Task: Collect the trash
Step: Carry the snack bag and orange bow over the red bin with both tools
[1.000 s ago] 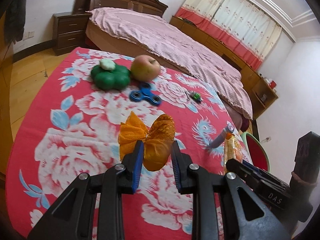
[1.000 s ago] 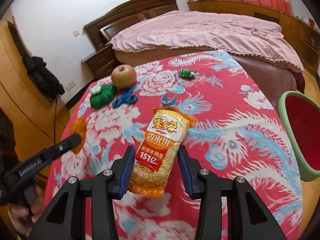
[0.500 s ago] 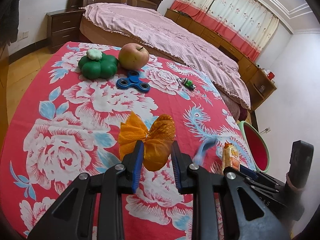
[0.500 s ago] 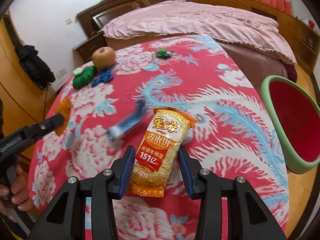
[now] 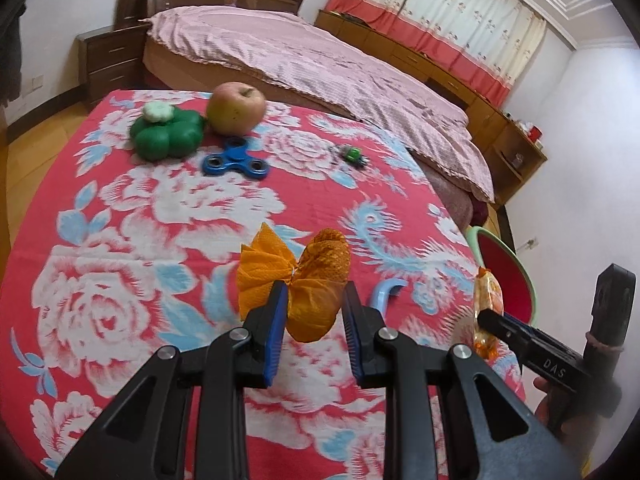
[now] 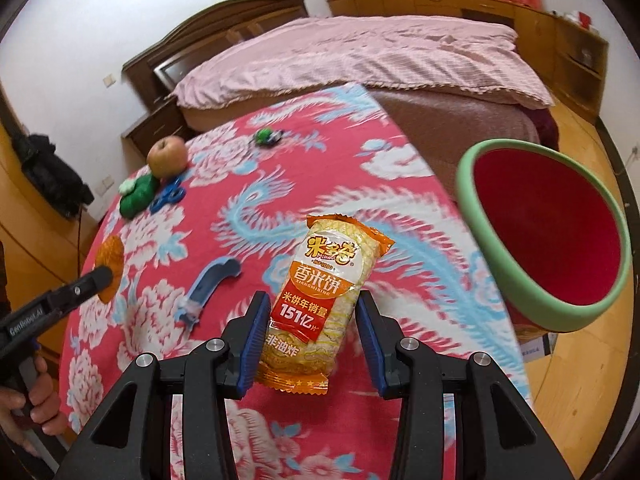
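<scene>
Rice-cracker packet [image 6: 326,300], printed "米多奇 香米饼 151亿", stands upright lengthwise, clamped between the right tongs [image 6: 311,336]; green-rimmed bin [image 6: 472,216] to their right. Left tongs [image 5: 314,322] pinch an orange mesh wrapper [image 5: 308,280] above the table [image 5: 120,240].

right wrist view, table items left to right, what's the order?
orange mesh bundle in the left gripper → green toy → apple → blue plastic piece → small green toy → rice cracker packet in the right gripper → green-rimmed red bin, off the table edge.
</scene>
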Available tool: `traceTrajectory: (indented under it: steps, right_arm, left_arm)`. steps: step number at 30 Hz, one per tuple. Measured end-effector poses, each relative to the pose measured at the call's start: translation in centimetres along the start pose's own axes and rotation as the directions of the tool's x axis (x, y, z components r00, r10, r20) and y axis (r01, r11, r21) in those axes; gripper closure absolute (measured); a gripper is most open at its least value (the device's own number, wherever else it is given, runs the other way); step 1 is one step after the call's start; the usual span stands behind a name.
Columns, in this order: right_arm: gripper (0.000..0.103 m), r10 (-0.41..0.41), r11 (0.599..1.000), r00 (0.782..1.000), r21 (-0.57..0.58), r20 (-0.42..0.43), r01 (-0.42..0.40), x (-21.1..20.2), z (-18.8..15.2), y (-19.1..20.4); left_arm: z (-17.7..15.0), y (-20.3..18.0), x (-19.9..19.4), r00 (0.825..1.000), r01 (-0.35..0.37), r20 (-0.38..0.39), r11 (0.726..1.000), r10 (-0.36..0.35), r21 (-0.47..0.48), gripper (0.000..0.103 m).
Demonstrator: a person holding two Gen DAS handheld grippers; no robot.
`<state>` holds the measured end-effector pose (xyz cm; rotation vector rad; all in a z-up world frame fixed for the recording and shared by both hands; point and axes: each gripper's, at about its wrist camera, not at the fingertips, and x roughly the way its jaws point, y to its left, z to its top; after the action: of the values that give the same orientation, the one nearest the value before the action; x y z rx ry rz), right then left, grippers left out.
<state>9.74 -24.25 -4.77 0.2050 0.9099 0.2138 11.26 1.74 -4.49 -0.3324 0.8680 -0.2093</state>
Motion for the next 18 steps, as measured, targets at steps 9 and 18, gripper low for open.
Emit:
traceTrajectory:
  steps: [9, 18]
  right_arm:
    - [0.058, -0.039, 0.996, 0.996, 0.085, 0.080, 0.032, -2.8, 1.0, -4.8]
    - [0.058, -0.103, 0.978, 0.985, 0.197, 0.136, 0.075, -5.1, 2.0, -11.4]
  left_arm:
    - [0.5, -6.0, 1.8, 0.998, 0.049, -0.034, 0.994, -0.046, 0.096, 0.076]
    - [0.8, -14.2, 4.6, 0.990, 0.126, -0.086, 0.965, -0.109, 0.229, 0.076]
